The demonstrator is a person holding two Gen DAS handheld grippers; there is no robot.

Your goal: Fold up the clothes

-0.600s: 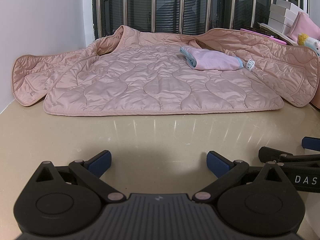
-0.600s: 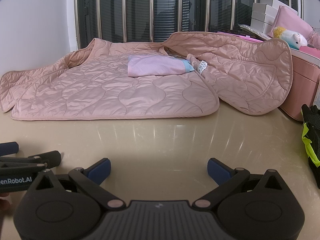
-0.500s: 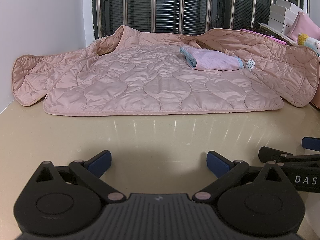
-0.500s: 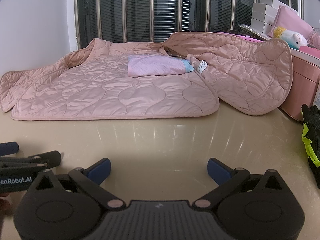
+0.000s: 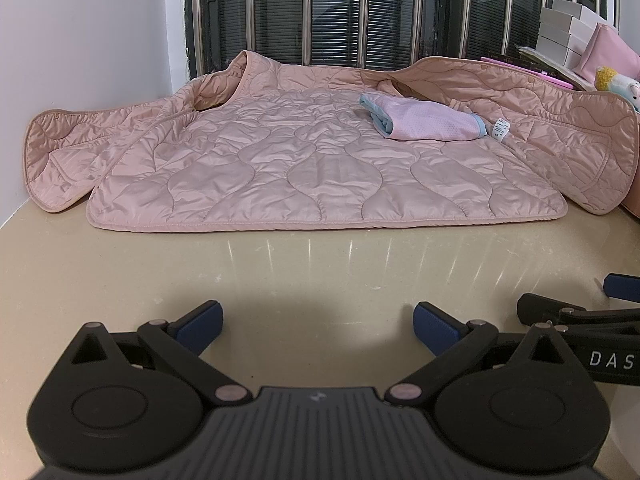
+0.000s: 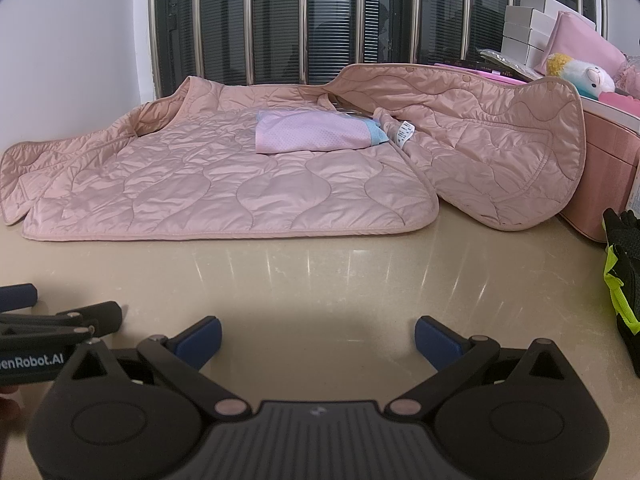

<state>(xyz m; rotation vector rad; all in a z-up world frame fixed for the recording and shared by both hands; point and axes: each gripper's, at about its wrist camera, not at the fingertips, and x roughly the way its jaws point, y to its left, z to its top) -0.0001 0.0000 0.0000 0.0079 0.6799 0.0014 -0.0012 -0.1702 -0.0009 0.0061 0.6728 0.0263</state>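
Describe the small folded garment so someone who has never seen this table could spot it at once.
Start from the pink quilted jacket spread open across the beige table in front of the barred window. On its lining, toward the right, lies the small folded garment, beside the jacket's white label. It is the only lilac mesh piece with light blue trim; everything around it is quilted pink.

Pink quilted jacket [image 5: 320,168] spread open
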